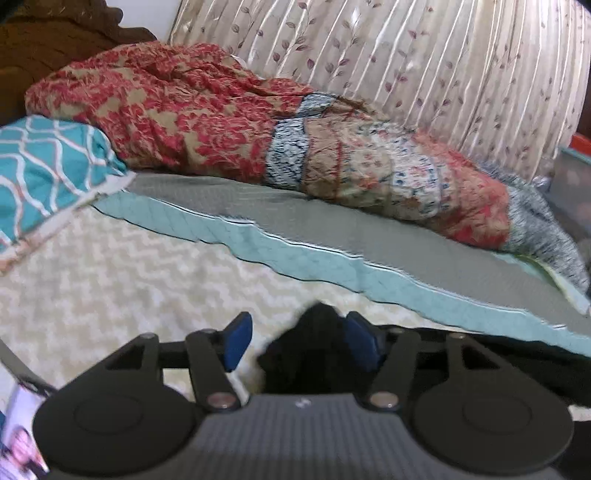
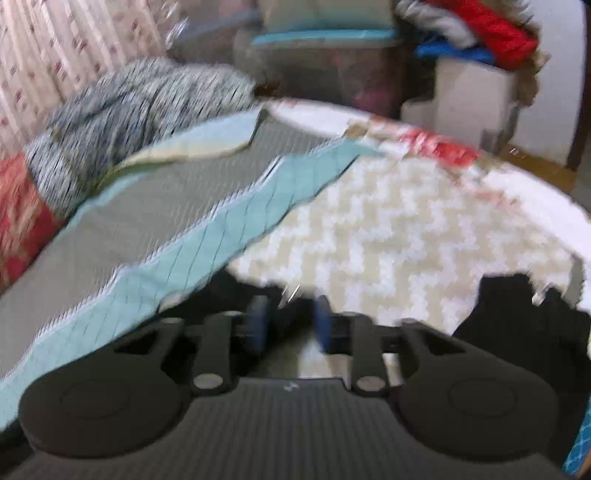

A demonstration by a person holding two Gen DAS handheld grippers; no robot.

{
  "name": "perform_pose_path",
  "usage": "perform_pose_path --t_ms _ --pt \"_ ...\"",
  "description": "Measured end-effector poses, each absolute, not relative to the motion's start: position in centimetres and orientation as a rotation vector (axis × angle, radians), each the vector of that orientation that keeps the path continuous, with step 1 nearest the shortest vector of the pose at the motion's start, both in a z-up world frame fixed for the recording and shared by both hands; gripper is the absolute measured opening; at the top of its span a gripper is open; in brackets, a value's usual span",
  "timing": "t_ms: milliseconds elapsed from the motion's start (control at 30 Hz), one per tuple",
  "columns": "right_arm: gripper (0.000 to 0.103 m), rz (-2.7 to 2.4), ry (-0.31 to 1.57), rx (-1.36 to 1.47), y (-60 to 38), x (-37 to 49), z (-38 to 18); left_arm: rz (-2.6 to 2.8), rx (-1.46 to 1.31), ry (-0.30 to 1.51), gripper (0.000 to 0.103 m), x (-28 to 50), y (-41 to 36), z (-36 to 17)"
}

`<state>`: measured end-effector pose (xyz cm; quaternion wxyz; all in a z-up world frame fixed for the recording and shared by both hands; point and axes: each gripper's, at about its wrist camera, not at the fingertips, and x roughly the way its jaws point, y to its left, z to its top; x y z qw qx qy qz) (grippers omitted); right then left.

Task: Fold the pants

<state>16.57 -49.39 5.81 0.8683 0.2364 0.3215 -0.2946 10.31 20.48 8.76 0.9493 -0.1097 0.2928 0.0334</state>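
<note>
The black pants (image 1: pixel 314 347) lie on a cream zigzag bedspread (image 1: pixel 110 280). In the left wrist view my left gripper (image 1: pixel 299 341) stands open, its blue pads (image 1: pixel 238 339) apart, with a raised bunch of black cloth between them against the right pad. In the blurred right wrist view my right gripper (image 2: pixel 290 321) is open with a narrower gap, its blue pads (image 2: pixel 258 319) low over the bedspread (image 2: pixel 388 229). Black pants cloth (image 2: pixel 524 321) lies to its right and some behind its left finger.
A grey and teal quilt (image 1: pixel 332 236) lies across the bed behind the pants. A red floral blanket roll (image 1: pixel 221 122) and a teal pillow (image 1: pixel 44 166) sit farther back. The bed's far edge (image 2: pixel 480 170), storage bins (image 2: pixel 325 59) and a clothes pile (image 2: pixel 480 33) show beyond.
</note>
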Motion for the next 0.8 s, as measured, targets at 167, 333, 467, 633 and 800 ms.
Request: perform_pose_path --t_ms 167,333,467,633,800 --pt "0.054 -0.675 0.569 0.403 -49.0 16.4 7.4 0.040 -0.057 0.661 0.070 13.9 19.1 7.4" --pt "0.053 -0.452 0.711 0.214 -45.2 21.5 7.4 -0.017 0.025 0.694 0.076 17.3 16.4 5.9" --pt "0.057 -0.338 0.854 0.144 -43.4 26.1 4.9 -0.049 0.072 0.748 0.050 19.1 14.7 4.7" --pt "0.061 -0.415 1.022 -0.044 -42.9 26.8 0.2 -0.066 0.129 0.797 0.014 19.6 14.2 3.5" --pt "0.003 -0.424 0.887 -0.094 -42.8 26.0 1.3 -0.032 0.194 0.716 0.009 19.4 13.6 4.7"
